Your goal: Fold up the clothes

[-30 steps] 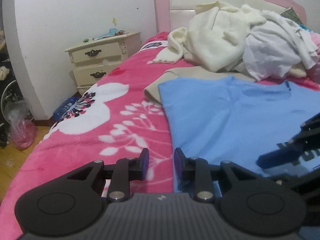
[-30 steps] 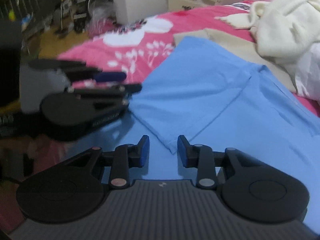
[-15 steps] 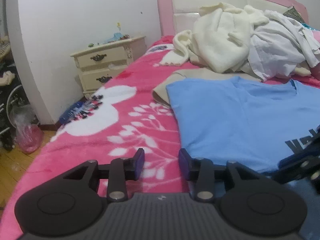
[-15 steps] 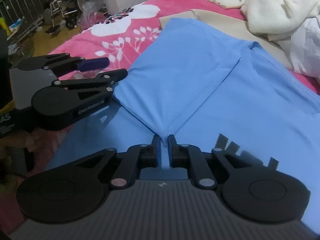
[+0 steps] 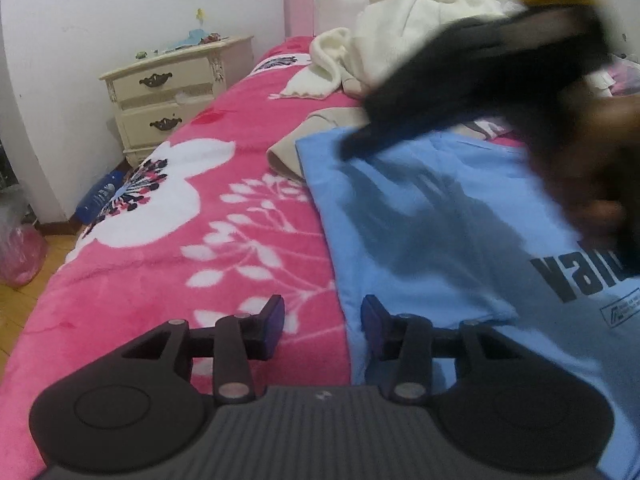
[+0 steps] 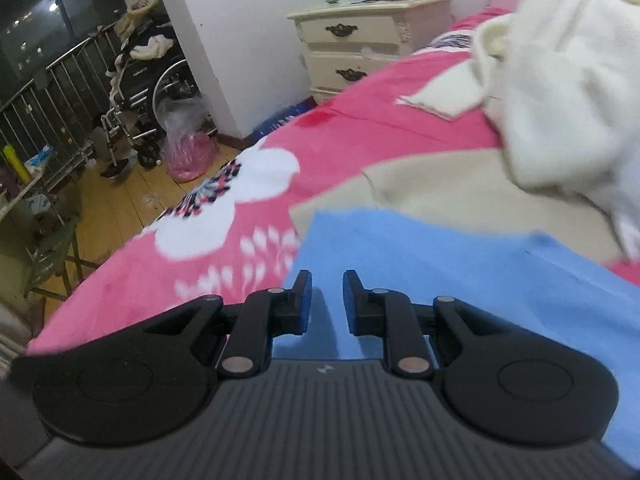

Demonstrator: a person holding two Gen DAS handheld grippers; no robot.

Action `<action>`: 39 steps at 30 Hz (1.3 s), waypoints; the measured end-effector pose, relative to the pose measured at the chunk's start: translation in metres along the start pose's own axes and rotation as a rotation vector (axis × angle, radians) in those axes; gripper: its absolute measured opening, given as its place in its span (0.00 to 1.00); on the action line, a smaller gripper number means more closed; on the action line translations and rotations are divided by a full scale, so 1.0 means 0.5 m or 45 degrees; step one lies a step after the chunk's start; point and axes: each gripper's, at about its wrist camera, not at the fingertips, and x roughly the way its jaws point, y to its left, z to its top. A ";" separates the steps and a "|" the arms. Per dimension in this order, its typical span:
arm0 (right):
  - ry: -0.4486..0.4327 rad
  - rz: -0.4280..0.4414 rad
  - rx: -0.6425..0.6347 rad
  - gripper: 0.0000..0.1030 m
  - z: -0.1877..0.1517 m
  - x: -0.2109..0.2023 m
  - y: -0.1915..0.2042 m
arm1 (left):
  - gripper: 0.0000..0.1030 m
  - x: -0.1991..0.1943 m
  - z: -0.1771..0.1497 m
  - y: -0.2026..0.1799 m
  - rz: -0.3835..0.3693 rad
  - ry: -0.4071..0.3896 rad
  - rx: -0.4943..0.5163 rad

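Observation:
A light blue T-shirt (image 5: 440, 240) with black lettering lies flat on the pink flowered blanket (image 5: 180, 240). My left gripper (image 5: 322, 320) is open and low over the shirt's left edge, nothing between its fingers. The right gripper (image 5: 460, 72) crosses the left wrist view as a dark blur above the shirt's upper part, with a hand (image 5: 592, 160) behind it. In its own view the right gripper (image 6: 327, 300) is open over the far left corner of the T-shirt (image 6: 460, 280), holding nothing.
A beige garment (image 6: 440, 192) lies under the shirt's far edge. A pile of cream and white clothes (image 5: 420, 32) sits by the pink headboard (image 5: 298, 0). Beside the bed are a cream nightstand (image 5: 168, 88), a wheelchair (image 6: 152, 92) and a pink bag (image 6: 188, 156).
The right gripper, shut on a folded point of the shirt half a second ago, has let go and swung up toward the headboard. The left gripper opened wider.

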 end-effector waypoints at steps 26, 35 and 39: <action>-0.459 -0.261 0.789 0.22 -0.220 -0.482 -0.309 | 0.63 -0.091 0.135 -0.107 0.079 -0.212 0.091; -0.441 -0.702 1.187 0.26 -0.484 -0.753 -0.497 | 0.65 -0.079 0.201 -0.404 -0.362 -0.300 0.405; -0.479 -0.713 1.381 0.26 -0.538 -0.772 -0.558 | 0.65 -0.051 0.177 -0.593 -0.572 -0.332 0.665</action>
